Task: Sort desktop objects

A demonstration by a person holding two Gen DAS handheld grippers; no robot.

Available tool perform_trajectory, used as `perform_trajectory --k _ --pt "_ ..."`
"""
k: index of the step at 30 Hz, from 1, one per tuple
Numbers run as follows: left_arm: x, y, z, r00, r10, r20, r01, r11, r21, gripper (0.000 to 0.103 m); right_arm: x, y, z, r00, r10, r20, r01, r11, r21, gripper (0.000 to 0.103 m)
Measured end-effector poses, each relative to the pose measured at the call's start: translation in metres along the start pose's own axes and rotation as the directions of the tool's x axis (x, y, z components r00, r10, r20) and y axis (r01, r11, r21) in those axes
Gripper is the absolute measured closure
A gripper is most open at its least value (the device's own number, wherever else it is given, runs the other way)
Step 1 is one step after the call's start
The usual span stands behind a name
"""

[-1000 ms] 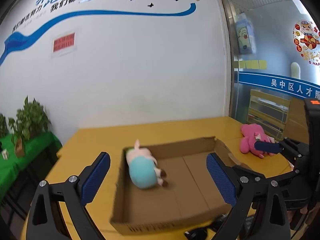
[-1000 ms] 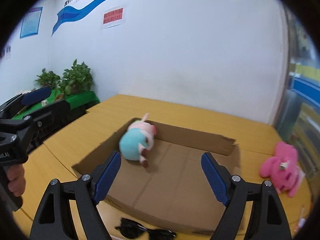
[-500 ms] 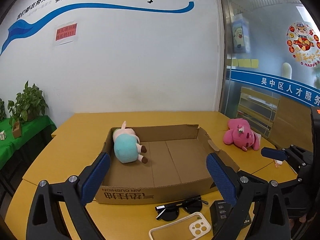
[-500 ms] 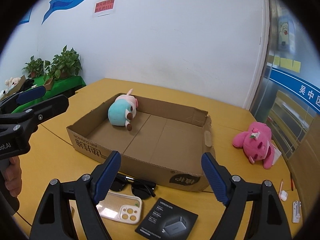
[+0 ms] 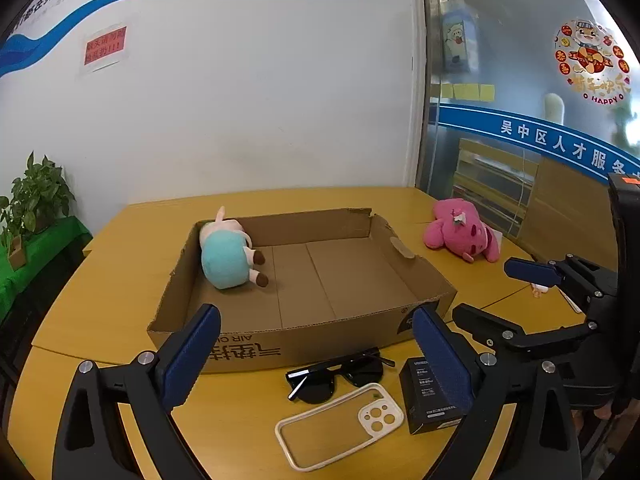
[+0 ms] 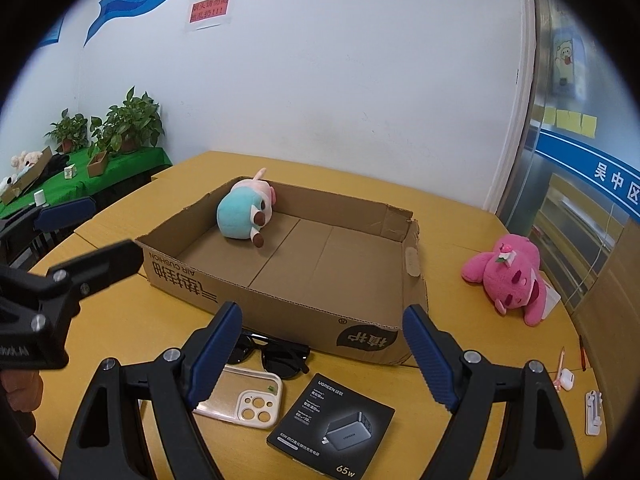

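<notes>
A shallow cardboard box [image 5: 240, 350] [image 6: 280, 304] lies on the yellow table, with a teal and pink plush [image 5: 226, 256] [image 6: 240, 214] in its far left corner. A pink plush bear [image 5: 460, 232] [image 6: 512, 276] lies on the table right of the box. In front of the box lie black sunglasses [image 5: 340, 374] [image 6: 276, 356], a clear phone case [image 5: 340, 424] [image 6: 244, 396] and a black charger box [image 5: 428, 400] [image 6: 332, 428]. My left gripper [image 5: 316, 354] is open above these items, holding nothing. My right gripper [image 6: 320, 356] is open too, also holding nothing.
Small white items [image 6: 592, 404] and an earbud case [image 6: 566, 378] lie at the table's right edge. A green-covered side table with potted plants [image 6: 120, 128] stands to the left. A glass wall [image 5: 520, 120] rises on the right. A hand [image 6: 18, 390] grips the left tool.
Both grippers pulled back from over the box and sank a little, so the sunglasses, phone case and charger box came into view. The jaws kept their width.
</notes>
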State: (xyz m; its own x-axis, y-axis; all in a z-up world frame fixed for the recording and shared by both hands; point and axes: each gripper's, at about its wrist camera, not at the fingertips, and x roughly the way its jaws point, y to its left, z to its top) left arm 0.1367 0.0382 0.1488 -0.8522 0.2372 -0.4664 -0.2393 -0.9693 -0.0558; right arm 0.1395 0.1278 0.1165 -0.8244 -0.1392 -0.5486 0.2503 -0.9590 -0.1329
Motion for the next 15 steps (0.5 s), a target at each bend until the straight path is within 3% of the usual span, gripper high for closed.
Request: perform_trajectory --k 3,5,6,7,8,10,11,12,13,14,15 --pt "0.005 0.003 -0.001 1.000 -0.018 -0.018 0.018 1.000 -0.014 0.005 0.003 -0.003 -0.003 1.000 0.019 0.001 -0.019 1.000 -0.008 0.024" --pt "0.010 0.006 -0.002 0.999 -0.039 -0.036 0.038 0.999 -0.021 0.010 0.007 -0.008 -0.006 0.999 0.048 -0.010 -0.047 0.999 0.012 0.048" --pt "0.012 0.007 -0.004 0.998 -0.040 -0.044 0.040 0.999 -0.016 0.020 0.010 -0.011 -0.007 0.997 0.077 -0.022 -0.076 0.997 0.031 0.084" --pt "0.016 0.008 -0.005 0.997 -0.046 -0.060 0.046 0.999 -0.012 0.061 0.013 -0.016 -0.007 0.994 0.107 -0.037 -0.104 0.993 0.055 0.101" --pt "0.022 0.010 -0.007 0.994 -0.061 -0.092 0.060 0.998 -0.016 0.091 0.015 -0.021 -0.009 0.990 0.133 -0.045 -0.129 0.988 0.083 0.100" --pt "0.033 0.017 -0.012 0.987 -0.078 -0.142 0.072 0.996 -0.045 0.093 0.018 -0.021 -0.009 0.991 0.124 -0.043 -0.119 0.989 0.089 0.098" --pt "0.035 0.020 -0.014 0.987 -0.066 -0.143 0.059 0.997 -0.052 0.090 0.020 -0.020 -0.009 0.992 0.121 -0.040 -0.117 0.989 0.092 0.091" --pt "0.035 0.023 -0.016 0.989 -0.055 -0.136 0.047 0.997 -0.060 0.085 0.022 -0.019 -0.008 0.993 0.110 -0.042 -0.106 0.990 0.095 0.063" --pt "0.035 0.026 -0.017 0.990 -0.056 -0.132 0.047 0.997 -0.067 0.063 0.023 -0.018 -0.007 0.995 0.090 -0.040 -0.086 0.992 0.094 0.025" --pt "0.034 0.029 -0.017 0.990 -0.064 -0.126 0.055 0.995 -0.078 0.033 0.023 -0.016 -0.007 0.997 0.075 -0.031 -0.072 0.993 0.093 0.015" --pt "0.032 0.031 -0.017 0.992 -0.067 -0.111 0.057 0.995 -0.084 0.023 0.022 -0.016 -0.008 0.998 0.064 -0.013 -0.062 0.994 0.090 0.015"
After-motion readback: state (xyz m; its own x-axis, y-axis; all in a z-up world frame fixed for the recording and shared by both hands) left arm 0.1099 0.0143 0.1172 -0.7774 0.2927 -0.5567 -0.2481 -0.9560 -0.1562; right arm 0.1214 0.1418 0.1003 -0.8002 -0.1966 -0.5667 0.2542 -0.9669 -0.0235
